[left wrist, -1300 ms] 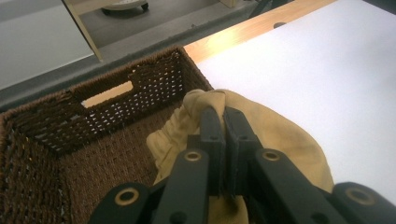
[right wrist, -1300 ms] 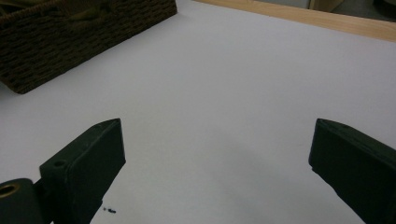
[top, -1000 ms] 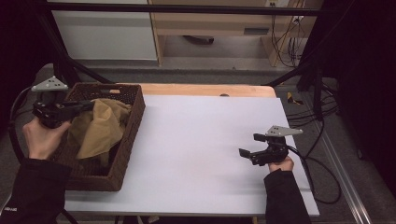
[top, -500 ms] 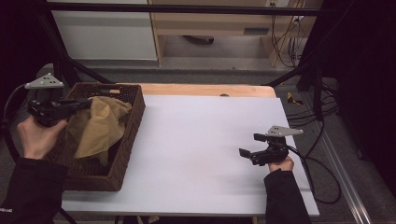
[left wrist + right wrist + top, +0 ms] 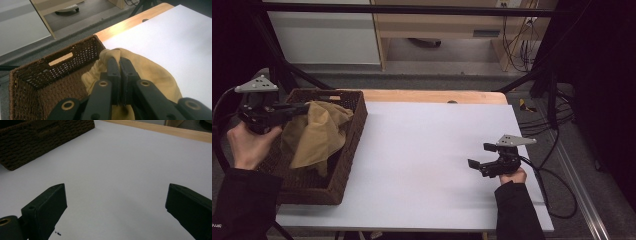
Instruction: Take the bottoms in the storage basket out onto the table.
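Above wicker basket (image 5: 349,145), tongs-pinched yellow cloth (image 5: 319,135).

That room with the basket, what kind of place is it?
Probably a lab or workshop for recording, not a home. A black frame stands around the white table, loose cables hang by the wall, and a hand holds a gripper shut on a yellow cloth.
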`<action>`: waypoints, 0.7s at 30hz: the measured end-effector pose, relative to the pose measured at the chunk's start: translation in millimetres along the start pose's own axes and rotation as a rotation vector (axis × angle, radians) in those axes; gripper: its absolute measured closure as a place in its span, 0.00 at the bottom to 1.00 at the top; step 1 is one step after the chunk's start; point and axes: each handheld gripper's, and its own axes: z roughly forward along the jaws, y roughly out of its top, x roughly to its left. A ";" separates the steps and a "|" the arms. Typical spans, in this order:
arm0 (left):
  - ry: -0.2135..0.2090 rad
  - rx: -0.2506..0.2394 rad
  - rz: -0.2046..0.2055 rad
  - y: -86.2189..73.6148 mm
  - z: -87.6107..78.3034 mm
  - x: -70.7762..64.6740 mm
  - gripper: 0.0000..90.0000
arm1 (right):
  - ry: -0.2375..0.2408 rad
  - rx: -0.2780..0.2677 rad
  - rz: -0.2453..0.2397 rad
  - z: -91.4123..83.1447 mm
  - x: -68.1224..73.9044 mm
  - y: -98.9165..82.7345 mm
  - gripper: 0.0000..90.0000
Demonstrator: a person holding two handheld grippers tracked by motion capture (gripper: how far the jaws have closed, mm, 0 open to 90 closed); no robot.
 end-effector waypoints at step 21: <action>-0.004 -0.034 0.013 12.8 -15.9 -5.2 0.96 | 0.000 0.000 -0.003 -0.3 -0.3 0.0 0.05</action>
